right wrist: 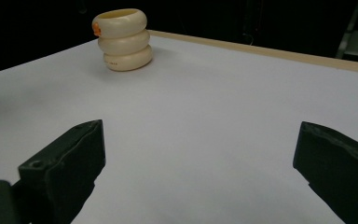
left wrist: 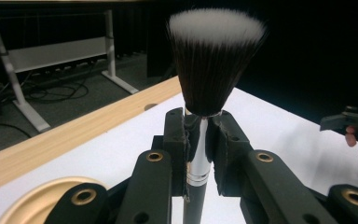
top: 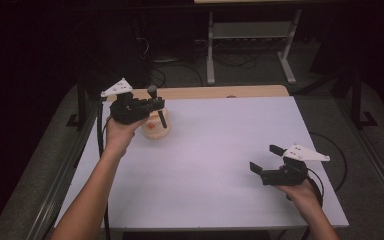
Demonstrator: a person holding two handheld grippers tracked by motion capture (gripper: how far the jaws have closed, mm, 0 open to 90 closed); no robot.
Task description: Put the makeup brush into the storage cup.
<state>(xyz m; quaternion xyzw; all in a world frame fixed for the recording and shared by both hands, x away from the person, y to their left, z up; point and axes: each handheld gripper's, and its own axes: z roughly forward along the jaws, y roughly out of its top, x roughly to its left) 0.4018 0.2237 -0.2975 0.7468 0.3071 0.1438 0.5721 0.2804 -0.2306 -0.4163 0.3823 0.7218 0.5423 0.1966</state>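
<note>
While left tool grips brush | right tool open | holder apart

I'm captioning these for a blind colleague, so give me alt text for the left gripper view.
A makeup brush with dark, white-tipped bristles stands upright, its silver neck clamped between the black jaws of the left tool. Behind it lie a white table with a wooden edge and the rim of a cream holder at lower left.

At frame centre the brush shows black bristles tipped white above a silver ferrule. Upper left stands a cream ringed holder with an orange mark, on a white table edged in pale wood.
</note>
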